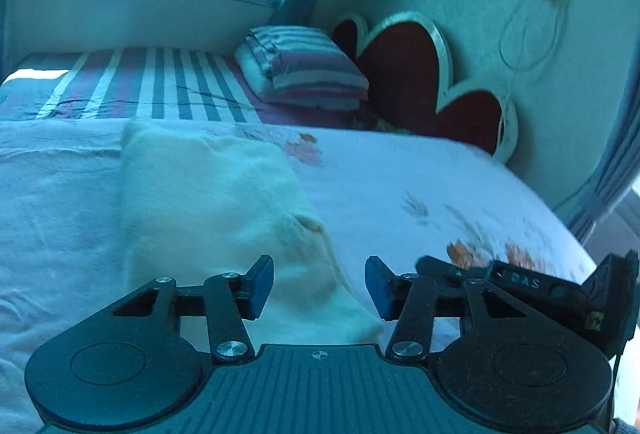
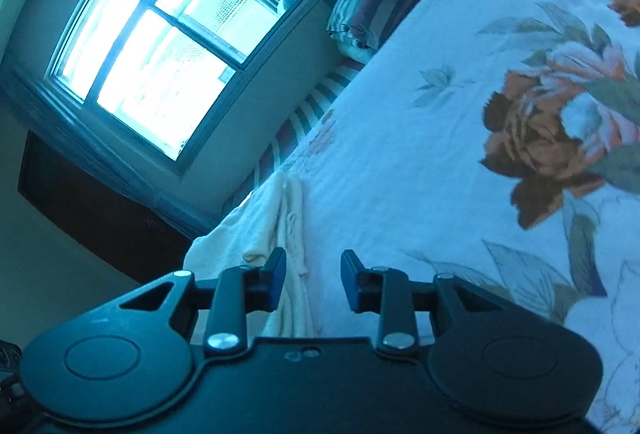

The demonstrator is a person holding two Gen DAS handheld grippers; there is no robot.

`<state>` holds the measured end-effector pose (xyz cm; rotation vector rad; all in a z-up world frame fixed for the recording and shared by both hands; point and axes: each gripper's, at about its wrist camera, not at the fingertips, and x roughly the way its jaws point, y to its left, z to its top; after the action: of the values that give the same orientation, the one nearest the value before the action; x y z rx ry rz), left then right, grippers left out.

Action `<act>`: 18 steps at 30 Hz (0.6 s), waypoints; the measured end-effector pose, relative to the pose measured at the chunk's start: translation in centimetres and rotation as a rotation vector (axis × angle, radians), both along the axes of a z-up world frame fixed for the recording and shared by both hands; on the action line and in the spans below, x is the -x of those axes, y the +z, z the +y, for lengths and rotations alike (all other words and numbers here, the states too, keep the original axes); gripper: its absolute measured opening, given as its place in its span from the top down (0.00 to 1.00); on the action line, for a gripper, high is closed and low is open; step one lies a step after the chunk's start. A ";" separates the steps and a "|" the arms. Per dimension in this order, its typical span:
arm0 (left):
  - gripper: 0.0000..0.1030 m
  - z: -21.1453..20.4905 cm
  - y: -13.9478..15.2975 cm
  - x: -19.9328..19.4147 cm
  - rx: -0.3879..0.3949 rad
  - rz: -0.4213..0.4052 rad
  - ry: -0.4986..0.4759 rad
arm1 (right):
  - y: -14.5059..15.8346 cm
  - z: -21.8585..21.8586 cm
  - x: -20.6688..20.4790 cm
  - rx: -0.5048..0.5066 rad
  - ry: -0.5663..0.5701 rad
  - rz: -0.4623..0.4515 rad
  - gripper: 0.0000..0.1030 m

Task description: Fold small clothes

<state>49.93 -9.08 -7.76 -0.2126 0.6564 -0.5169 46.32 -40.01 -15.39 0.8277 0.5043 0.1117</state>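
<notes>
Left gripper (image 1: 319,286) tilted down over the bed (image 1: 400,174), half open, empty, cream garment (image 1: 216,202) flat just beyond. Right gripper (image 2: 313,282) rolled sideways, narrowly open, empty, beside the garment's bunched edge.

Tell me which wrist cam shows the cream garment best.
Left wrist: the cream garment lies folded flat on the floral bedsheet, nearly whole in view beyond the open left gripper. Right wrist catches only its bunched edge, seen edge-on beside the open right gripper.
</notes>
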 end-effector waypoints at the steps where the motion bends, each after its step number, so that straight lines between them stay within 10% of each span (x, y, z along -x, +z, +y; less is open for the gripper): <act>1: 0.51 1.7 -0.1 -0.8 -0.005 -0.007 0.057 | 0.4 0.3 -0.8 0.018 0.036 -0.011 0.67; 7: 0.51 7.6 -3.6 -4.5 -0.071 0.053 0.204 | 1.4 4.7 -4.9 0.147 0.254 0.002 0.64; 18: 0.48 6.2 -6.8 -6.1 0.005 0.078 0.251 | 0.8 7.5 -11.7 0.201 0.376 0.058 0.71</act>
<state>56.05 -2.85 -14.61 -0.3163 0.6931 -0.2698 58.02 -32.50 -14.59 0.5340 0.7111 0.3779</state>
